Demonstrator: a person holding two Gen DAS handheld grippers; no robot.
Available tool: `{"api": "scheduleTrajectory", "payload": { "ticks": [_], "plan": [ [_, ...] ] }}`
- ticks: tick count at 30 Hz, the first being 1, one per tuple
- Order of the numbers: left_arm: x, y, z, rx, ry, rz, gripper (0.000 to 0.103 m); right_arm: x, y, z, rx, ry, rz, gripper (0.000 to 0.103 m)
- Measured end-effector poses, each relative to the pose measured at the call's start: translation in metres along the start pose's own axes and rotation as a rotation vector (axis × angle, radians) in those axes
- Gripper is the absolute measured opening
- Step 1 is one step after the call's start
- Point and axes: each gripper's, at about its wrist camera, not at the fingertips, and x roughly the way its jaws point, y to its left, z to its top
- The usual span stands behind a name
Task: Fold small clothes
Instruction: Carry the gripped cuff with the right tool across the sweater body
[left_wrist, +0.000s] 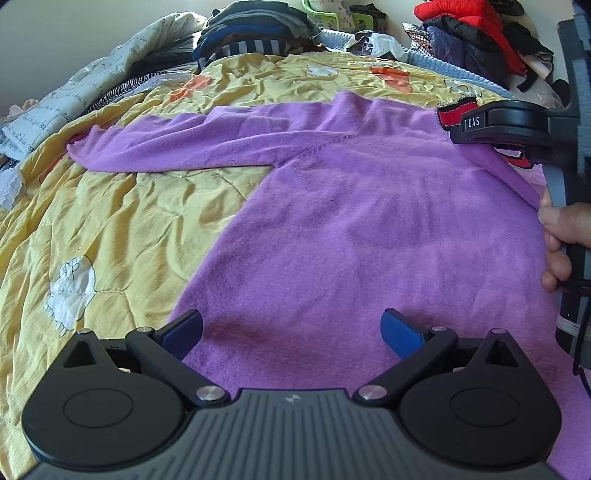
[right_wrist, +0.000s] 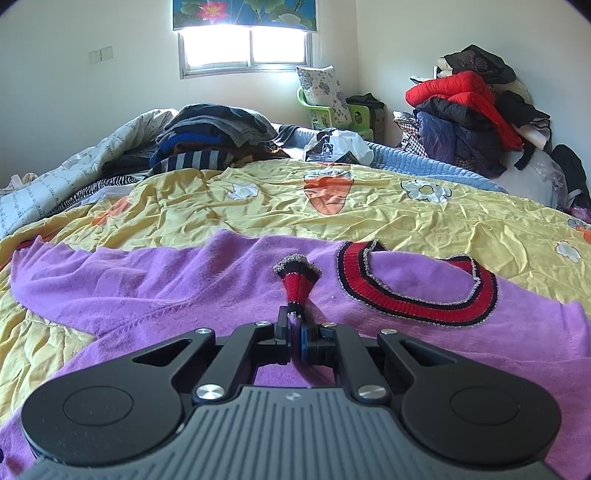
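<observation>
Sweater (left_wrist: 369, 206) lies flat and purple on the yellow bed (right_wrist: 258, 206), one sleeve (left_wrist: 177, 144) stretched far left. Right tool (right_wrist: 294, 341) is pinched shut on the red cuff (right_wrist: 295, 280) of the other sleeve, near the collar (right_wrist: 417, 295). Left tool (left_wrist: 291, 332) hangs wide open above the near hem, holding nothing. A hard tug could drag the whole sweater crooked, or the small cuff could slip out.

The purple sweater (left_wrist: 369, 221) is soft, fuzzy, matt cloth with a ribbed knit collar (right_wrist: 417, 291). The yellow quilt (left_wrist: 110, 229) is thin, crinkled cotton-like fabric.
</observation>
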Motion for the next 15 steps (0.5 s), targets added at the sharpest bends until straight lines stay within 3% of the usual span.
{"api": "scheduleTrajectory", "payload": {
  "ticks": [15],
  "plan": [
    [0.003, 0.007, 0.0, -0.004, 0.01, 0.016, 0.103, 0.021, 0.02, 0.011, -0.005, -0.021, -0.019, 0.011]
  ]
}}
